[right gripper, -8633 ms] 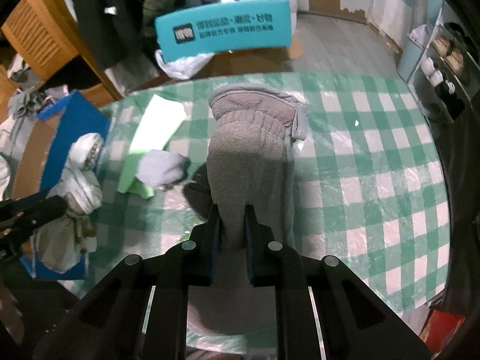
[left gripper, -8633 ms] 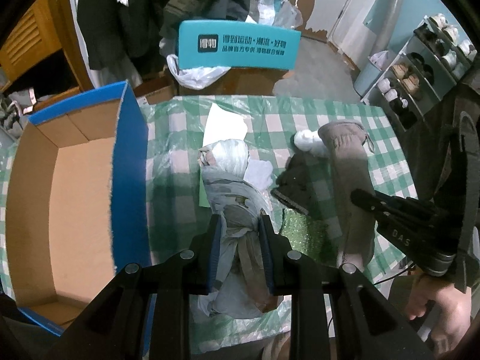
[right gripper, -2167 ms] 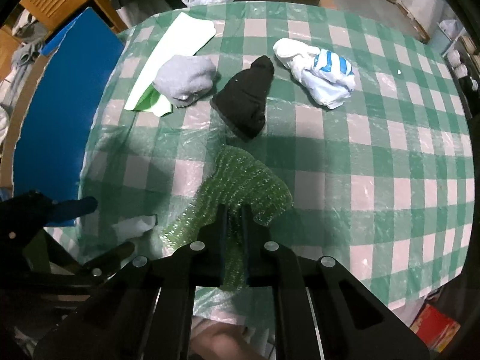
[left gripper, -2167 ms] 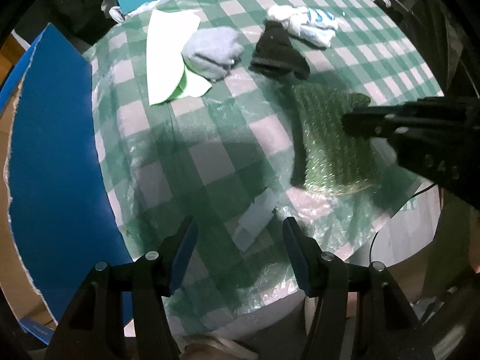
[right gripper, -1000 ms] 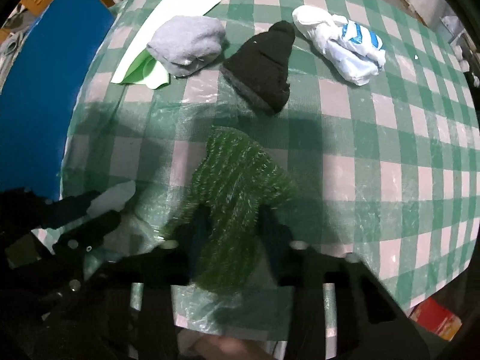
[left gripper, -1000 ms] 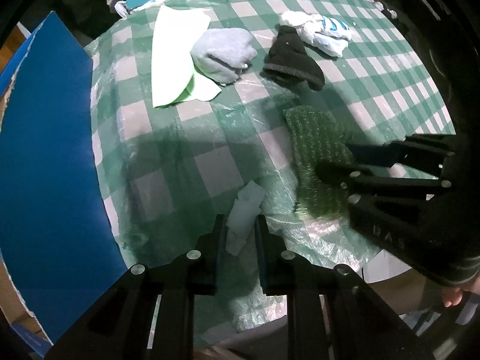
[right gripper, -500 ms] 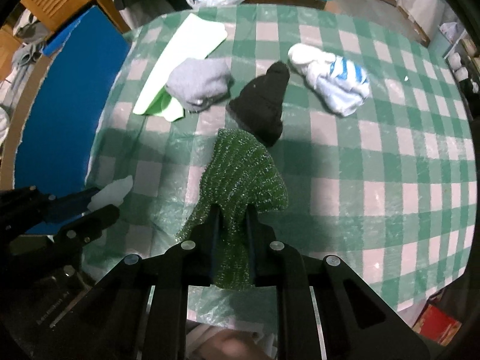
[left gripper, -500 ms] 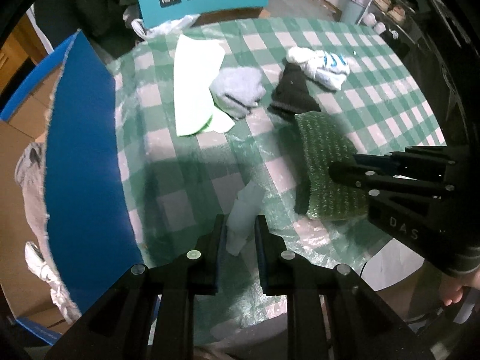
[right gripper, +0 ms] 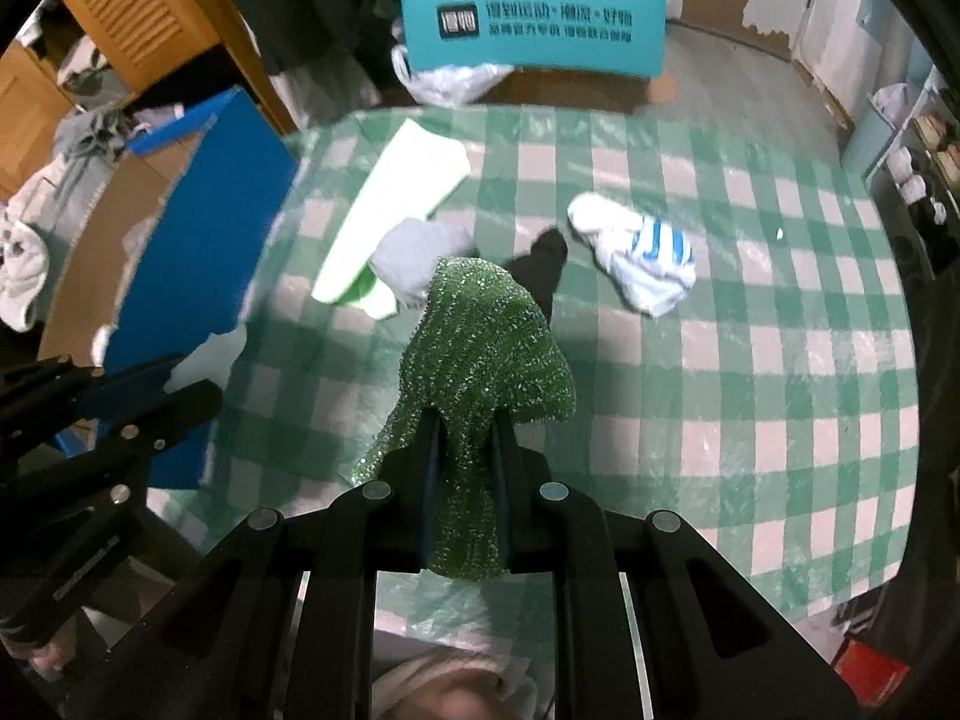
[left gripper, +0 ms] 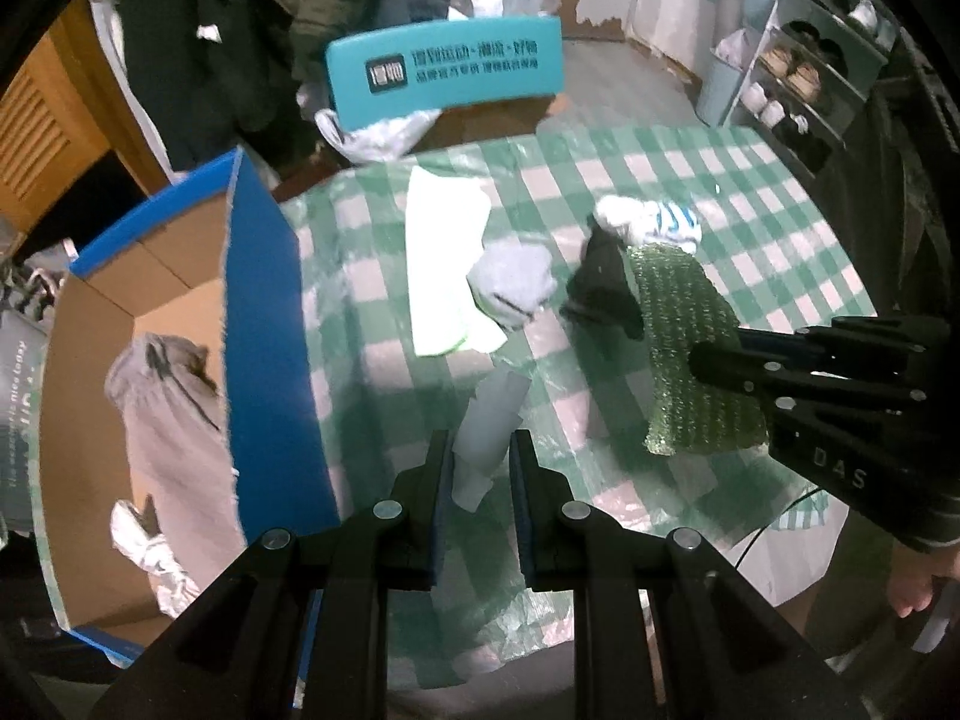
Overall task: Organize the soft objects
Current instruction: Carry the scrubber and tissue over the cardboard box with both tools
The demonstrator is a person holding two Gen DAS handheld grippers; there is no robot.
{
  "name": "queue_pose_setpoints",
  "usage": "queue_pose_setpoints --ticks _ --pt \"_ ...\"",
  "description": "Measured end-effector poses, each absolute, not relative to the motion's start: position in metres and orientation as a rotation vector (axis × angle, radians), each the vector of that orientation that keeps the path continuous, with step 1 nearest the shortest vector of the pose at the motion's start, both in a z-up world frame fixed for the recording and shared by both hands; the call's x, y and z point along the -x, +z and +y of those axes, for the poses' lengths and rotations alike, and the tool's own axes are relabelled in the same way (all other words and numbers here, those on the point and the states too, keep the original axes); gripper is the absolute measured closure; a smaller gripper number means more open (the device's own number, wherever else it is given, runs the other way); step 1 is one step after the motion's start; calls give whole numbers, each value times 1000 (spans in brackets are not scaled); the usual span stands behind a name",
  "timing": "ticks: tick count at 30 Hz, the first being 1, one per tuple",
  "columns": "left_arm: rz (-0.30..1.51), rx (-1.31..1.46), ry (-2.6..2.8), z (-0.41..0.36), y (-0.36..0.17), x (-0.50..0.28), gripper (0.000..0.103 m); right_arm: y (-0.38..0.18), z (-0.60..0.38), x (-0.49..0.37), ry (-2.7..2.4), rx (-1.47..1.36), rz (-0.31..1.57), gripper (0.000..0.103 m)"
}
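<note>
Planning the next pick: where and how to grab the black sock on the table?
Take the black sock at its narrow far tip, coming straight down from above. It lies flat, and its near end is hidden behind the green cloth hanging from the right tool.

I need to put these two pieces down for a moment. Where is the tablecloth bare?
Bare: the checked tablecloth right of the green sparkly cloth and below the white-and-blue striped bundle. Crowded: the middle, with the grey bundle, black sock and white-green sheet.
</note>
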State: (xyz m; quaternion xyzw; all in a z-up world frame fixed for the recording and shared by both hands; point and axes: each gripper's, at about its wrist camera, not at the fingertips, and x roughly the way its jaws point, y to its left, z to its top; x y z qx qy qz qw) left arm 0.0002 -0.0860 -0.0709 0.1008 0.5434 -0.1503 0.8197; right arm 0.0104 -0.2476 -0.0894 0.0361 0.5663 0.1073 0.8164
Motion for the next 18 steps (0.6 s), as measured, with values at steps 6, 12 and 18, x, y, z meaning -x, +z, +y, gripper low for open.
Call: queue_pose_setpoints --ticks 6,12,18 --pt "1109 -210 -306 -82 -49 2 85 -68 -245 -12 254 -81 1152 89" --pt "1092 -196 -287 -75 -38 1 85 -53 -244 -11 269 -84 1118 89" --pt "1072 -185 -273 -67 -30 0 85 -39 -237 -12 301 -88 1086 89"
